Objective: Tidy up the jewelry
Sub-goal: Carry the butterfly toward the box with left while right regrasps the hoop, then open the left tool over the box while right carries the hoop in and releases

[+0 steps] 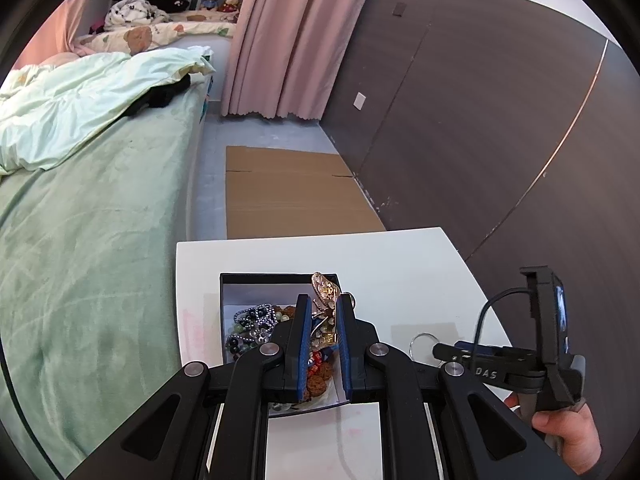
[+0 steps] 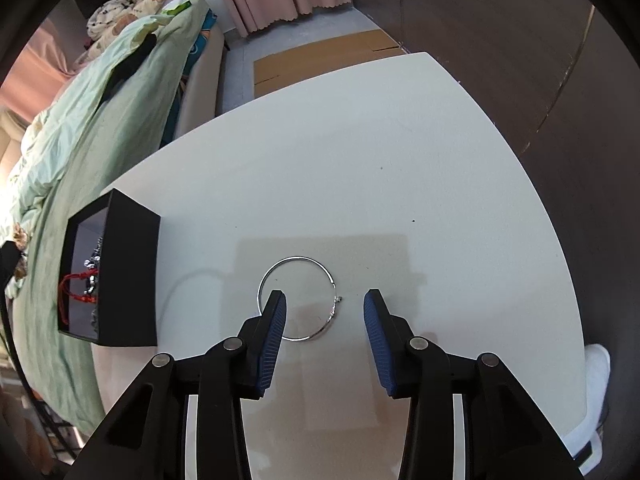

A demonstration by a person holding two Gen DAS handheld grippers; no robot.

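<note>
My left gripper (image 1: 323, 305) is shut on a gold butterfly-shaped ornament (image 1: 326, 290) and holds it above a black open box (image 1: 276, 277) on the white table (image 1: 400, 256). The box holds bead strings (image 1: 250, 326) and brown pieces. In the right wrist view the same box (image 2: 132, 272) stands at the left with a red cord inside. My right gripper (image 2: 325, 300) is open, low over a thin silver bangle (image 2: 298, 298) that lies flat on the table (image 2: 360, 152). The left fingertip covers the bangle's left edge. The right gripper also shows in the left wrist view (image 1: 472, 354), beside the bangle (image 1: 424, 342).
A bed with a green cover (image 1: 80, 220) runs along the table's left side. Flat cardboard (image 1: 292, 192) lies on the floor beyond the table. A dark panelled wall (image 1: 480, 120) stands on the right, a pink curtain (image 1: 296, 32) at the back.
</note>
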